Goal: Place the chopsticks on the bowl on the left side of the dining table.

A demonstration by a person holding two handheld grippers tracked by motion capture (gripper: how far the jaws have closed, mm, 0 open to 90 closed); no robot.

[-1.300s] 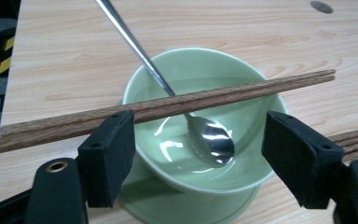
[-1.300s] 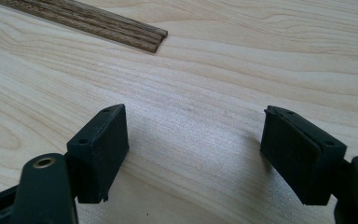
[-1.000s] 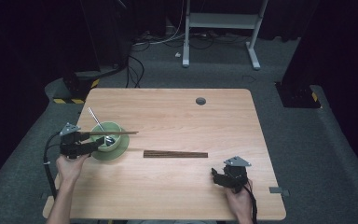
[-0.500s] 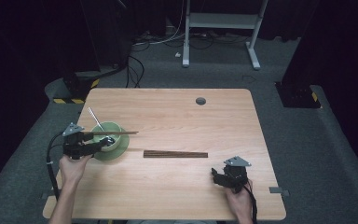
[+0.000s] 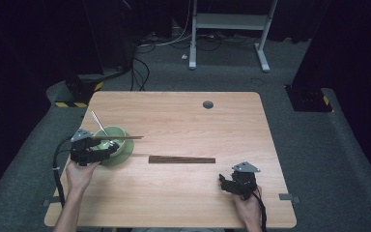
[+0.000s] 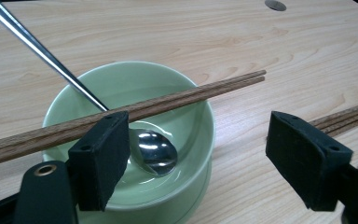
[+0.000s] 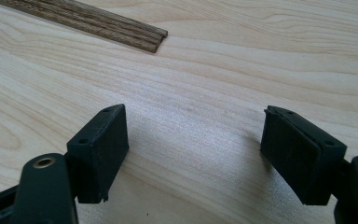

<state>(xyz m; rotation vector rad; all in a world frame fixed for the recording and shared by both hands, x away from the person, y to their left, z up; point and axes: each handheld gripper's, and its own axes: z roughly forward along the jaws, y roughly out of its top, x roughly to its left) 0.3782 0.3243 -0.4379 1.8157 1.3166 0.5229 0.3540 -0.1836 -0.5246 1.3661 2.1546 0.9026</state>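
- The light wooden table [image 5: 183, 121] with rounded corners carried everything, and it was the largest thing in the scene; the work stood at its left side.
- The pale green ceramic bowl [image 6: 193, 116] stood near the left edge of the table, upright, with a little clear liquid in it as far as I could judge.
- One pair of dark brown wooden chopsticks [image 6: 177, 99] lay across the rim of the bowl, side by side, with the thin tips pointing out past the rim toward the middle of the table.
- A second pair of dark wooden chopsticks [image 5: 181, 159] lay flat on the table between the two hands, well apart from the bowl.
- A polished metal spoon [image 6: 154, 151] rested in the bowl, its long handle leaning up over the far rim.
- The left gripper [image 6: 200, 154] was released, with jaws wide apart, just beside the near side of the bowl; the pair on the rim passed behind its left jaw, and I could not tell if they touched.
- The right gripper [image 7: 193, 154] was also released and held nothing, low over bare wood near the right end of the flat pair.
- To do this step well, I think the left hand had to draw away straight and slowly, because any brush against the pair on the rim could roll it off.
- The bowl should not be pushed, since the spoon only leaned.
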